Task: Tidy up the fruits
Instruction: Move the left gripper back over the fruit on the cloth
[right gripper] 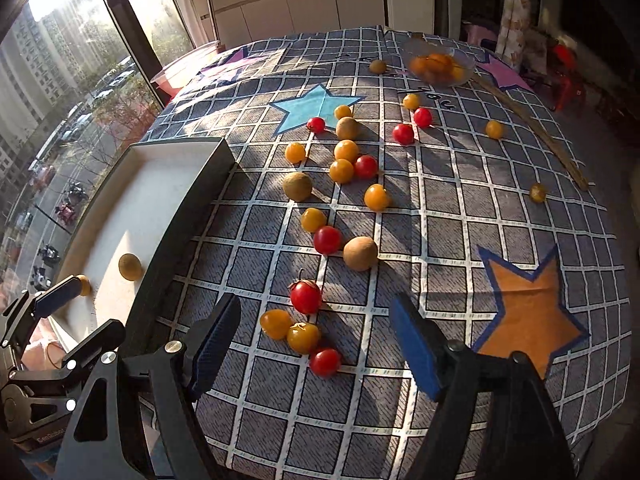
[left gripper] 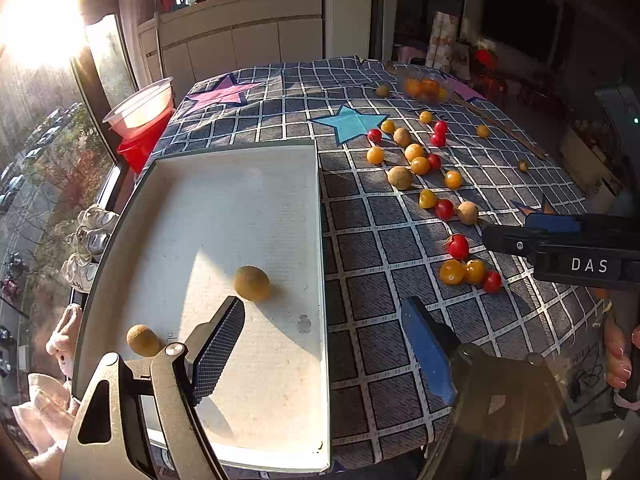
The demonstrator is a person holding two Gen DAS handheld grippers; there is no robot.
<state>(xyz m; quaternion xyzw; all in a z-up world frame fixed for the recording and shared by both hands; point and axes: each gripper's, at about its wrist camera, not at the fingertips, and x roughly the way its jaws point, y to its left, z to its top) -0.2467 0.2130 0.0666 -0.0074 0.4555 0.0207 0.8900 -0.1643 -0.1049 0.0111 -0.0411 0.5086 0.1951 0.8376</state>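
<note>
A white tray [left gripper: 224, 208] lies on the left of the table and holds two brown longans [left gripper: 252, 283] [left gripper: 143, 340]. My left gripper [left gripper: 328, 344] is open and empty over the tray's near right part. Red and yellow cherry tomatoes and more brown longans [right gripper: 360, 253] lie scattered on the checked cloth. My right gripper [right gripper: 316, 344] is open and empty, low over a near cluster: a red tomato [right gripper: 306, 297], two yellow ones [right gripper: 303, 337] and another red one [right gripper: 325, 362]. The tray also shows in the right wrist view [right gripper: 160, 184]. The right gripper shows in the left wrist view [left gripper: 520, 240].
A clear bowl [left gripper: 426, 86] of yellow fruit stands at the table's far side, with a wooden stick [right gripper: 532, 128] next to it. A clear container on a red tub [left gripper: 140, 116] sits off the table's far left corner by the window.
</note>
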